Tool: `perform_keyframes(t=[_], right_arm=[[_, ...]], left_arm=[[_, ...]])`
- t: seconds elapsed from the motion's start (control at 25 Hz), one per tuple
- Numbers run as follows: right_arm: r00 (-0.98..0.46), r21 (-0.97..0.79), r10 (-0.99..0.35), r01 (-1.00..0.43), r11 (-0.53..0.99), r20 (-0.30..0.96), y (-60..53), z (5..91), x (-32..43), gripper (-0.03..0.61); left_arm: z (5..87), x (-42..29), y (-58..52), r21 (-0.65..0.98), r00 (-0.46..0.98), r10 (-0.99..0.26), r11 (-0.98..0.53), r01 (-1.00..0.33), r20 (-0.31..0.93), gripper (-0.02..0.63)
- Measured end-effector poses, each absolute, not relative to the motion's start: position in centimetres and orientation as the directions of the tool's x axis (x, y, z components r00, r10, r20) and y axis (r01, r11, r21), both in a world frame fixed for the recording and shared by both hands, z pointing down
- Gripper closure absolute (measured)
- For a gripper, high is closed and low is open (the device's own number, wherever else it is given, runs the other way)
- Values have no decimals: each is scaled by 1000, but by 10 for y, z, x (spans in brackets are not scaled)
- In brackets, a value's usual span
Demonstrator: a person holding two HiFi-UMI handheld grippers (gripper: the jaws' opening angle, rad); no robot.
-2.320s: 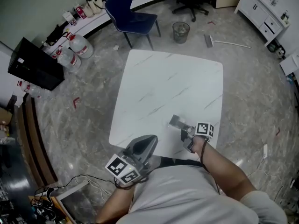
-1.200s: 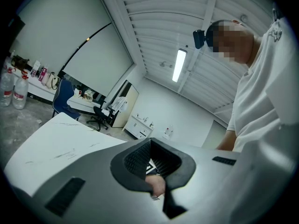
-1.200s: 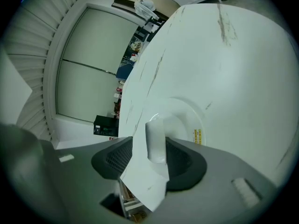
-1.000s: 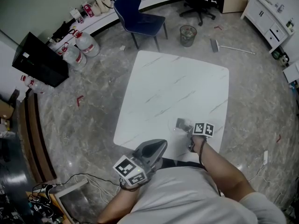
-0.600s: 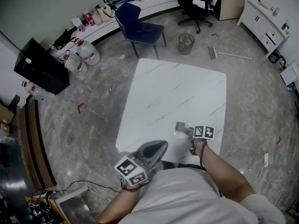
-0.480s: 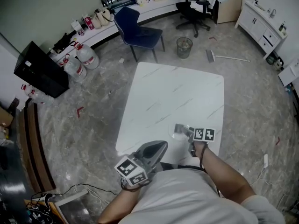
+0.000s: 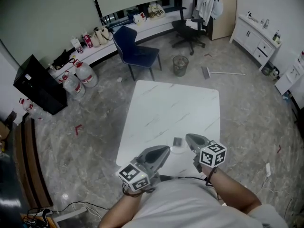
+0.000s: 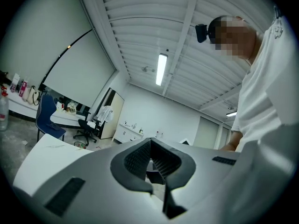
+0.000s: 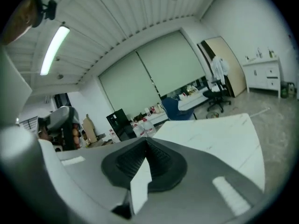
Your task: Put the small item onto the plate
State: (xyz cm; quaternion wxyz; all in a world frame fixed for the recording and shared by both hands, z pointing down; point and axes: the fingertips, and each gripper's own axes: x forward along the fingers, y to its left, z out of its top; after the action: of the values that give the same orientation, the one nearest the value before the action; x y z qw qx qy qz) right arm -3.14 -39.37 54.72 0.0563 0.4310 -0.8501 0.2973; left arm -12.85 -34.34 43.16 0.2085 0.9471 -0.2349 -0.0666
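Observation:
A small grey flat item (image 7: 177,141) lies on the white marble table (image 7: 166,113) near its front edge, at the far rim of a clear round plate (image 7: 176,149); whether it rests on the plate I cannot tell. My right gripper (image 7: 188,137) hangs raised above the table just right of the item. Its jaws have just been closing and now meet tip to tip (image 9: 145,141) with nothing between them. My left gripper (image 7: 166,149) is held over the table's front edge, left of the plate, its jaws (image 8: 150,141) together and empty.
Beyond the table stand a blue chair (image 7: 135,51), a wire bin (image 7: 179,64) and a black office chair (image 7: 190,27). Water bottles (image 7: 80,77) and a black cabinet (image 7: 40,84) are at the left. A broom (image 7: 223,72) lies on the floor; white cabinets (image 7: 254,39) line the right wall.
The right gripper has left the small item by the plate and risen well above the table. The left gripper has lifted a little. The head view has tilted up.

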Motion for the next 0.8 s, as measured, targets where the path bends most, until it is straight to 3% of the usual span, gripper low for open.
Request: perform_keyframes(t=[0.28,0.52,0.8], right_arm=[[-653,-179,-740,-757,629,161,-368,438,-61,575],[-672,-105,-740,-739,665,41,-348,372,-67,577],[-684,-66,-730,-728,682,10,-343,351,-73,577]], left_arm=[[404,-130,-348,359,872,-488,-822,-443,-40,608],[370,-125,-355,285,845,-533,-818,-500,-49,607],[355,-126,-363,267,826,-561,-806,-529,-60,608]])
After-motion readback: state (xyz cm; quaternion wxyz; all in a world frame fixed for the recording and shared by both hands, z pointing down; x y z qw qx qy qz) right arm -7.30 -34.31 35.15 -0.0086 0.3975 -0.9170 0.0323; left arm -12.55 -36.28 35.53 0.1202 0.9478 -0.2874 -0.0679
